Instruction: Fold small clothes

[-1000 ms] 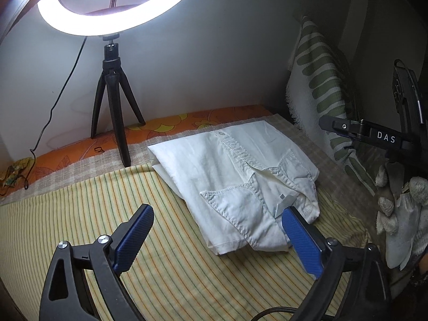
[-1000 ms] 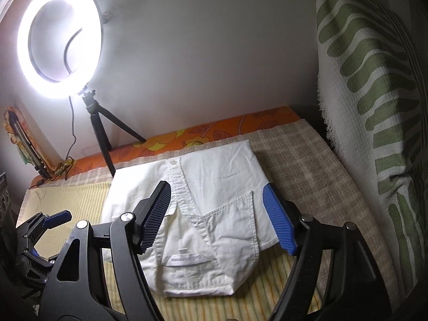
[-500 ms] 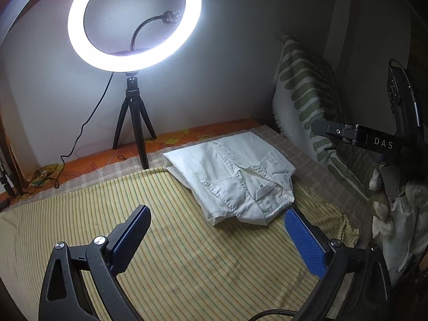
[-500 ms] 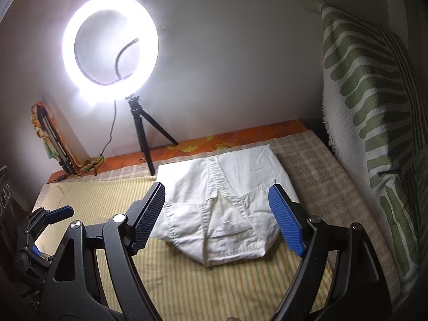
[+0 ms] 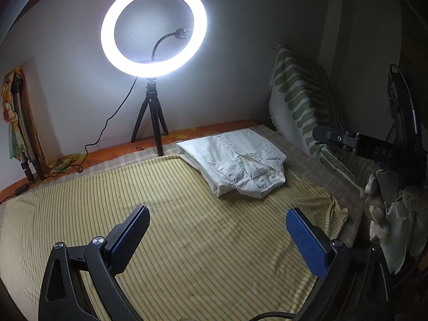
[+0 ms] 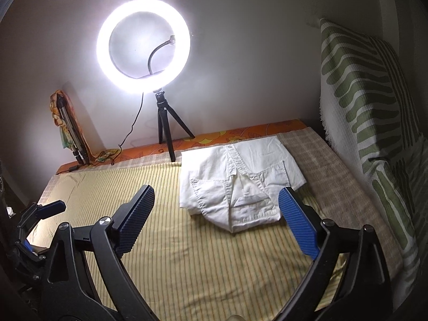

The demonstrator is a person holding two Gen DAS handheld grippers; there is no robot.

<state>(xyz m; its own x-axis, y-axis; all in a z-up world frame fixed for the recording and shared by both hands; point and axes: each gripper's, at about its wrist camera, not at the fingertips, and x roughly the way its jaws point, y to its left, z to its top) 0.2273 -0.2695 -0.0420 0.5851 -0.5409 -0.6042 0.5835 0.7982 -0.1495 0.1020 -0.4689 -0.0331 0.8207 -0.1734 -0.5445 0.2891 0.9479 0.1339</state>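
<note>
A folded white shirt [image 5: 235, 161] [image 6: 238, 182] lies collar-side near on the striped yellow cloth [image 5: 187, 240] [image 6: 203, 262], towards the back right of the bed. My left gripper [image 5: 216, 222] hovers well in front of it, jaws wide open, nothing between the blue pads. My right gripper [image 6: 216, 200] also stands back from the shirt with its jaws still opening and nothing held. Its body appears at the right edge of the left wrist view, and the left gripper's blue tip [image 6: 50, 208] shows at the far left of the right wrist view.
A lit ring light [image 5: 153, 26] [image 6: 143, 45] on a black tripod [image 5: 152, 123] stands at the back wall with a cable trailing left. A green-patterned pillow [image 5: 299, 109] [image 6: 369, 123] leans at the right. A folded stand with a cloth [image 6: 69, 131] leans at the back left.
Both grippers have pulled back and risen away from the shirt, which now looks smaller and farther off. The right gripper's jaws have spread wider. The shirt lies still.
</note>
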